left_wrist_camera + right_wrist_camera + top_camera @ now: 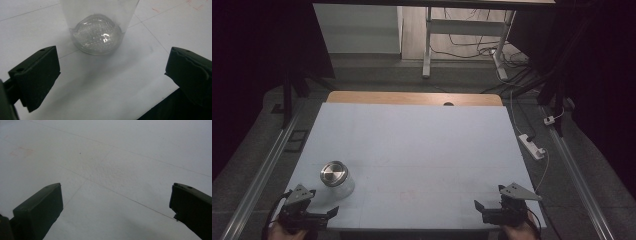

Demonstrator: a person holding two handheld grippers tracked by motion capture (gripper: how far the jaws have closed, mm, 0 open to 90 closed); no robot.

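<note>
A clear glass jar (336,181) with a shiny metal lid (333,172) stands upright near the front left of the white table (422,145). My left gripper (324,215) rests at the front left edge, just short of the jar and open. In the left gripper view the jar's clear base (96,33) stands ahead of the wide-apart jaws, untouched. My right gripper (482,210) lies at the front right edge, open, with bare table (112,170) between its jaws.
A wooden strip (412,98) runs along the table's far edge. A white power strip (532,146) and cables lie on the floor to the right. Metal rails (267,165) flank the table, and a desk frame (462,35) stands beyond it.
</note>
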